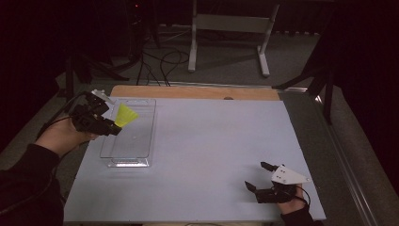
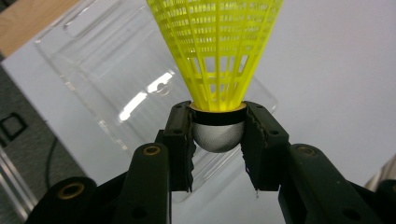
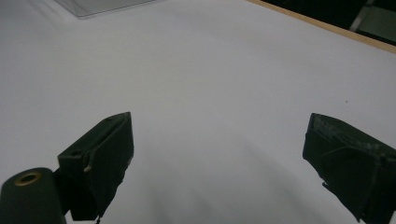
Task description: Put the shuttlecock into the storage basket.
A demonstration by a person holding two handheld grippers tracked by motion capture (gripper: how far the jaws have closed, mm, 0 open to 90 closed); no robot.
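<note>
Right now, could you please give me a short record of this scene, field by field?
held item: yellow shuttlecock, clamped at its rounded base
left gripper: shut on the shuttlecock, above the tray's left edge
right gripper: open, holding nothing, low over the table's near right corner
container: clear plastic tray, lying flat at the left of the table, with nothing in it
surface: pale table

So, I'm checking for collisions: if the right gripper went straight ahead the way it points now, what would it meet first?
Probably nothing soon: the open right gripper faces bare white table. The clear tray sits far off, left of its line, though depth is unclear.
</note>
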